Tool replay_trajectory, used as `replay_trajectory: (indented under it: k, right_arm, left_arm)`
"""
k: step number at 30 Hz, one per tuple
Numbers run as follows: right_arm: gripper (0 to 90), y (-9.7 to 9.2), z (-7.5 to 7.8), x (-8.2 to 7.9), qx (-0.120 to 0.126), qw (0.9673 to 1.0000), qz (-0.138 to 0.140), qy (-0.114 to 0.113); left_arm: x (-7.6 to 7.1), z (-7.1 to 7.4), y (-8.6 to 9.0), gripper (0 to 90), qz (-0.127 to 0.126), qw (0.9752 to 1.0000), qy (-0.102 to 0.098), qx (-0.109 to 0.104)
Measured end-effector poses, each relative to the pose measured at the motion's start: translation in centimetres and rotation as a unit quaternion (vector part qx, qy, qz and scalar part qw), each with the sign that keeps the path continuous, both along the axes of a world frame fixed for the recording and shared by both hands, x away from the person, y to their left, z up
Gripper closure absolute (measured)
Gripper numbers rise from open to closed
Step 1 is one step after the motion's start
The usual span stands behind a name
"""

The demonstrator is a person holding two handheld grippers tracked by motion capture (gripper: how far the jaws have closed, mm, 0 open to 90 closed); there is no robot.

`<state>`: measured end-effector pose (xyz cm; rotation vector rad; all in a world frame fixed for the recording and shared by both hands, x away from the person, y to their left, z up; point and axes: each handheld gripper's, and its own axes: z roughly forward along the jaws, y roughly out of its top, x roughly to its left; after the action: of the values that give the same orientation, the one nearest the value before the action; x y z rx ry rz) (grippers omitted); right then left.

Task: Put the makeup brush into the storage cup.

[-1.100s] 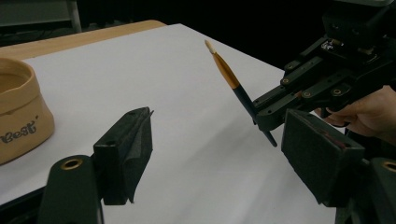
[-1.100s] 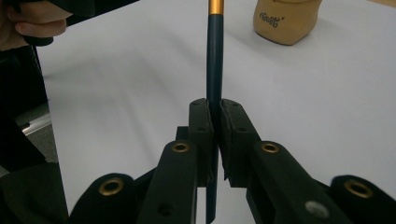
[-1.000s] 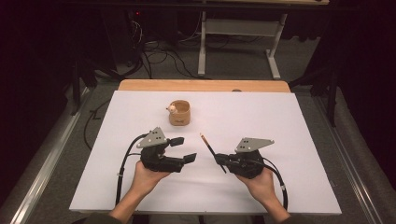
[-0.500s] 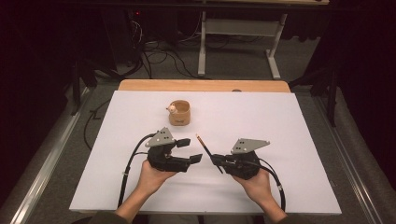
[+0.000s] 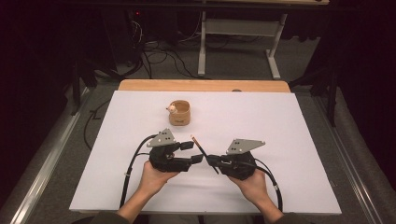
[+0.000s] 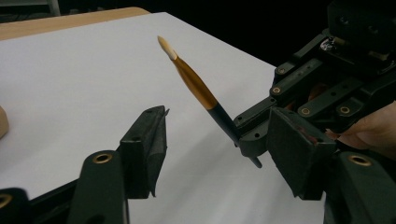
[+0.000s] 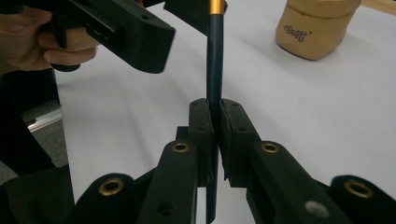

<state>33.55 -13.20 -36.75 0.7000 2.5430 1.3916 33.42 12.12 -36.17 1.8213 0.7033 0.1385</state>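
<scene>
The right gripper [image 5: 209, 160] has its jaws clenched on the dark lower shaft of a brush [image 6: 196, 86], held tilted above the white bench [image 5: 289, 135], tip up and away from the person. The left gripper [image 5: 192, 154] sits just beside it; its jaws have just been closing, yet they stand released, with the brush shaft between them and neither pad touching it.

Judgement: a hand-over or two-handed grip on the brush is under way. The next move calls for the left jaws to close squarely on the shaft before the right lets go.

A tan cup [image 5: 180, 112] stands well apart, farther up the bench. Its contents and lettering cannot be made out; the brush's lower end is cut off in the right gripper view.
</scene>
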Motion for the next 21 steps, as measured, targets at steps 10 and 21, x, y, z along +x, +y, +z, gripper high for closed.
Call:
replay_trajectory:
  k: [10,21]
  right_arm:
    - [85.8,0.9,-0.2,-0.1,-0.002,0.9999,0.01,0.002]
    - [85.8,1.5,-0.1,-0.3,-0.002,0.9999,0.016,-0.003]
  left_arm:
    - [0.1,-0.3,0.1,50.9,-0.004,0.9998,0.01,-0.014]
    - [0.0,-0.2,0.3,60.4,-0.004,0.9997,0.012,-0.022]
